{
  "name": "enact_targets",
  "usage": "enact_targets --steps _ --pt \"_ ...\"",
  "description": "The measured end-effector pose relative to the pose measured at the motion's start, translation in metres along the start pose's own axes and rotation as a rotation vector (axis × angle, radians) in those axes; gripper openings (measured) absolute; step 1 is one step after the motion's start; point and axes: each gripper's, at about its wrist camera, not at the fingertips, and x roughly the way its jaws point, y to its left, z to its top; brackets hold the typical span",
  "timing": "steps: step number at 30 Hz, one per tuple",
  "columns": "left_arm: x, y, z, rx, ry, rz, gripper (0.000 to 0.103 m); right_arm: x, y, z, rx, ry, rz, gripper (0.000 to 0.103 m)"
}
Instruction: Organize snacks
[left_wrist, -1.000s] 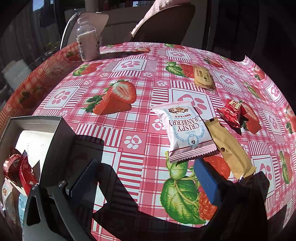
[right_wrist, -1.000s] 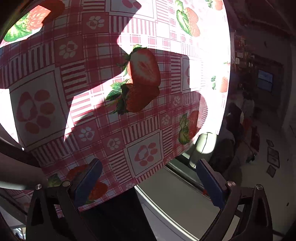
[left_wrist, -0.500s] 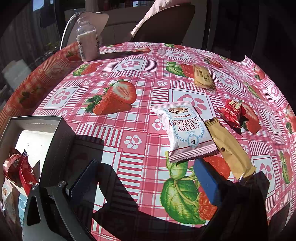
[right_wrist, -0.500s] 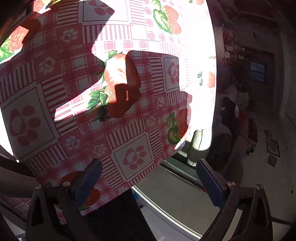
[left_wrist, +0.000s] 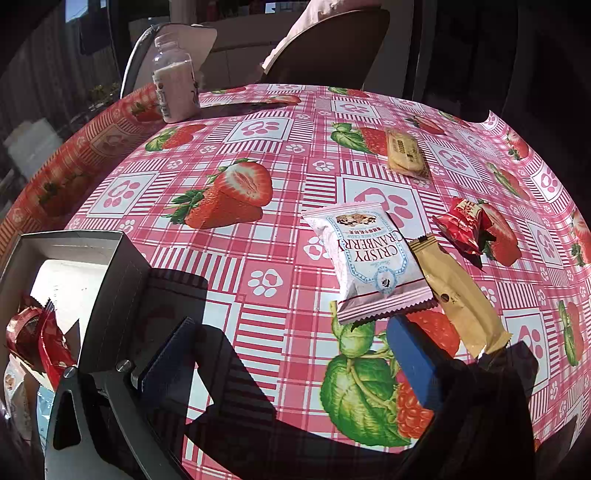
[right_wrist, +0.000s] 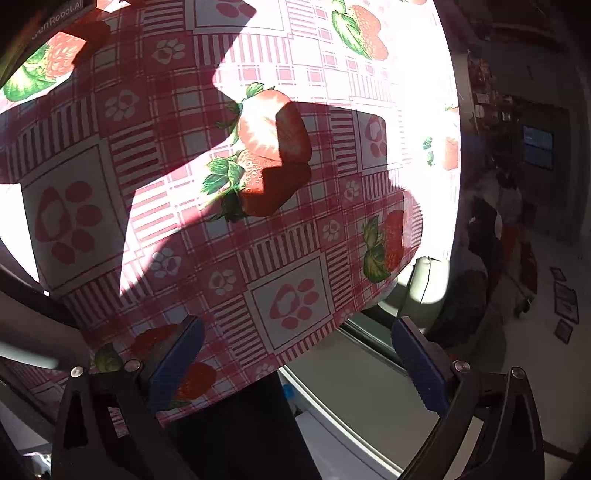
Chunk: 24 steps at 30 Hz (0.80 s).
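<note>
**Both tools open over the tabletop**

Left tool (left_wrist: 291, 362): I read its jaws as spread wide and empty, just short of the cranberry packet (left_wrist: 369, 258). This packet lies flat on the tabletop (left_wrist: 258, 155), touching the tan bar (left_wrist: 458, 295). Red wrapper (left_wrist: 465, 229) and biscuit packet (left_wrist: 404, 153) lie farther out. Box (left_wrist: 110, 280) at left holds snacks. Right tool (right_wrist: 295, 354): wide, empty, over the tabletop's edge.

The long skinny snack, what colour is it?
Golden tan wrapper, clearest in the left wrist view.
</note>
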Motion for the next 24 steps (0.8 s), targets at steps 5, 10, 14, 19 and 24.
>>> enact_targets --steps 5,10,14,19,24 --pt "0.000 0.001 0.001 0.000 0.000 0.000 0.103 0.009 -0.014 -0.005 0.012 -0.008 0.109 0.101" --pt "0.000 0.001 0.001 0.000 0.000 0.000 0.103 0.024 -0.033 -0.004 0.043 -0.035 0.239 0.101" --pt "0.000 0.000 0.000 0.000 0.000 0.000 0.103 0.035 -0.044 0.002 0.023 -0.084 0.340 0.101" --pt "0.000 0.001 0.001 0.000 0.000 0.000 0.103 0.042 -0.062 0.020 -0.017 -0.160 0.416 0.101" --pt "-0.001 0.001 0.000 0.000 0.000 0.000 0.103 0.025 -0.065 0.042 -0.198 -0.283 0.500 0.102"
